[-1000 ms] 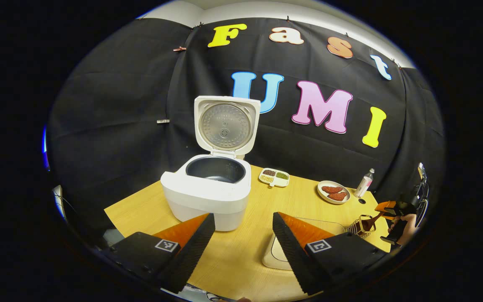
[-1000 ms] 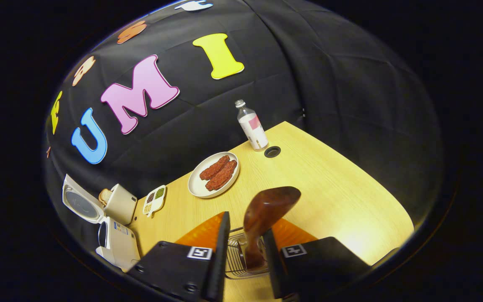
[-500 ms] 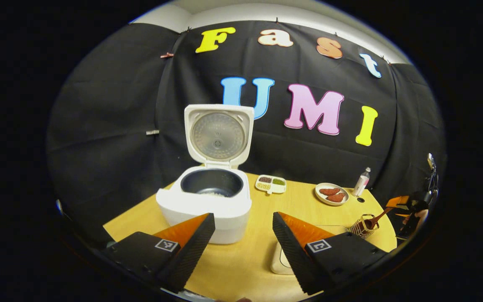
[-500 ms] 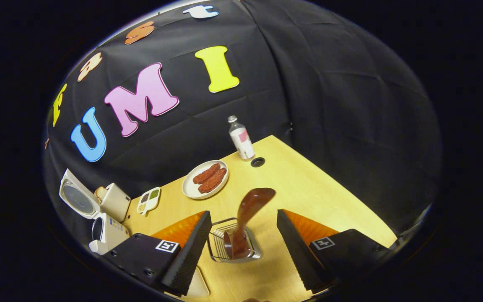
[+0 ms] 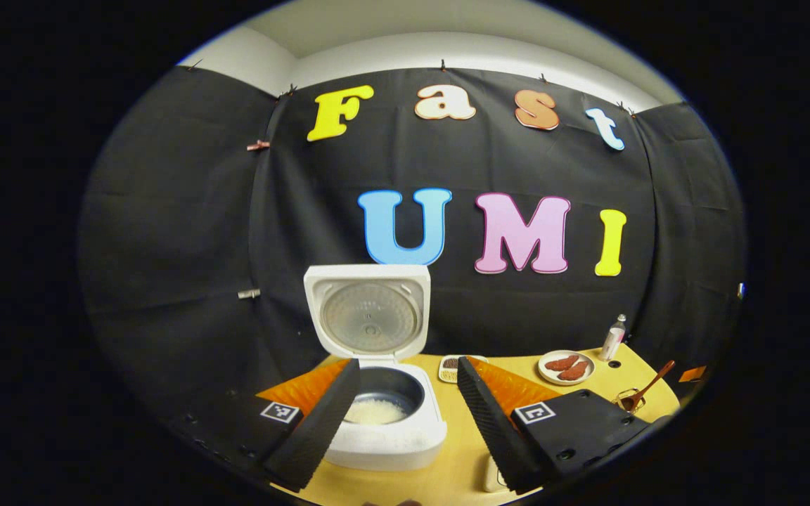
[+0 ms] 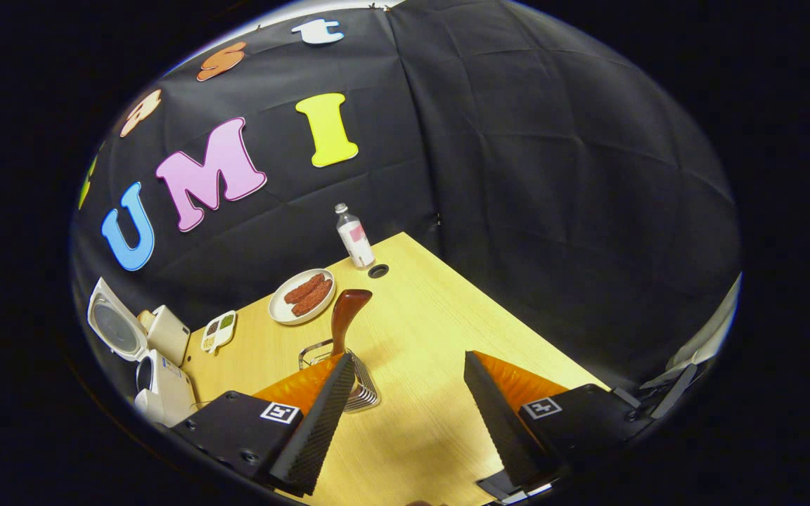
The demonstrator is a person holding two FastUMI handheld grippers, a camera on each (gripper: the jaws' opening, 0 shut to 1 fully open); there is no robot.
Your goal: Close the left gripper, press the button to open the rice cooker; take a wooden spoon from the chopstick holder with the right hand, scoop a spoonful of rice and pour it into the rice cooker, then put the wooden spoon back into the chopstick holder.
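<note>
The spoon (image 6: 346, 313) stands in the wire holder (image 6: 357, 391) on the worktop (image 6: 447, 351), bowl end up and leaning a little. In the right gripper view the right gripper (image 6: 408, 414) is released, jaws wide apart with nothing between them; the holder sits just beside its left finger, the spoon rising above that finger's tip. By the look of it the last step is done: spoon returned, let go.

The cooker (image 5: 384, 432) stands open, lid (image 5: 368, 313) upright, with white rice (image 5: 375, 412) in the pot. The left gripper (image 5: 408, 414) is also released and empty, the cooker showing between its fingers.

Judging from this, nothing in the task remains; the next move calls only for drawing both grippers clear without knocking the holder.
</note>
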